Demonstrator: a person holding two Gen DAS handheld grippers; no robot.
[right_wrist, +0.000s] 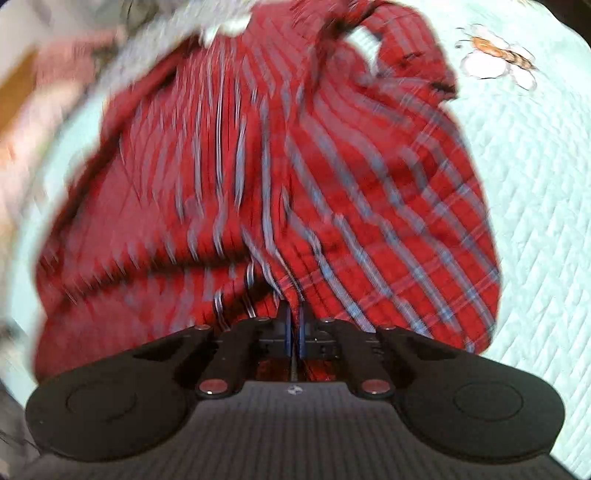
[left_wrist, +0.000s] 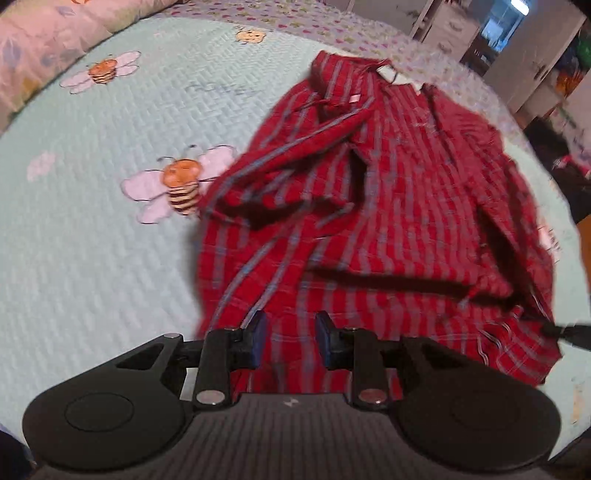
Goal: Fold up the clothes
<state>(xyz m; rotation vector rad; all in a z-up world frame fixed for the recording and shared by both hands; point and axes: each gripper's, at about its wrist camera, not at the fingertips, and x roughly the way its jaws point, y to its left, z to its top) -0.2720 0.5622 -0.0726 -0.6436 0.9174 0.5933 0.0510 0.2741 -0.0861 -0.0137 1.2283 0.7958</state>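
Note:
A red plaid shirt with blue stripes lies rumpled on a pale green quilted bedspread, its white-labelled collar at the far end. My left gripper hovers over the shirt's near hem, its blue pads apart with only cloth seen below them, nothing pinched. In the right wrist view the same shirt fills the frame, blurred. My right gripper is shut on a ridge of the shirt's fabric, which rises between its two blue pads.
The bedspread carries embroidered bees and flowers. A pink floral pillow lies at the far left. White furniture and a doorway stand beyond the bed at the far right. A bee motif shows at the right wrist view's upper right.

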